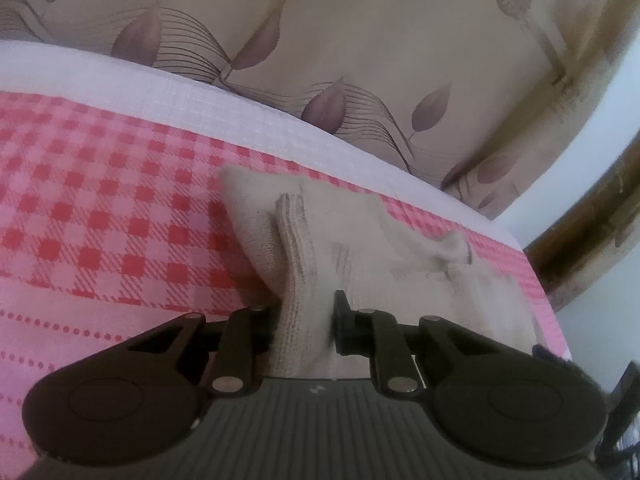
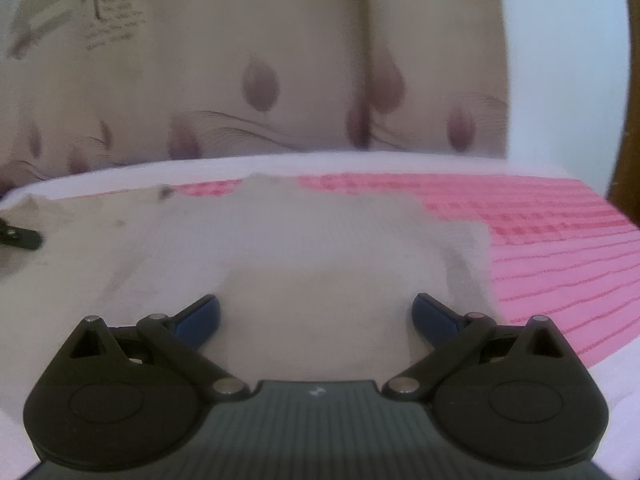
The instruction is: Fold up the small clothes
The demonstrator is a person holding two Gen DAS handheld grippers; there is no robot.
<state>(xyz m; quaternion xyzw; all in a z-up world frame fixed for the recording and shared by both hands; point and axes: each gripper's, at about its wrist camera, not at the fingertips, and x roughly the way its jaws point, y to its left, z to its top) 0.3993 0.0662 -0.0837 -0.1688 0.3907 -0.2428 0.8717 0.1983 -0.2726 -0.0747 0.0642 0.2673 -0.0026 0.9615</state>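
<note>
A small beige knit garment (image 1: 340, 236) lies on a pink-and-red checked cloth (image 1: 100, 208). My left gripper (image 1: 306, 312) is shut on the garment's ribbed edge, which bunches up between the fingers. In the right wrist view the same garment (image 2: 304, 240) lies spread flat. My right gripper (image 2: 316, 316) is open just above it, its blue-padded fingers (image 2: 202, 316) wide apart and holding nothing. The tip of my left gripper (image 2: 20, 238) shows at the left edge of the right wrist view.
The checked cloth has a white waffle border (image 1: 240, 108) along its far side. Behind it hangs a beige curtain with purple leaves (image 1: 360, 40). A dark wooden frame (image 1: 592, 232) and white wall stand at the right. Pink striped cloth (image 2: 560, 248) lies right of the garment.
</note>
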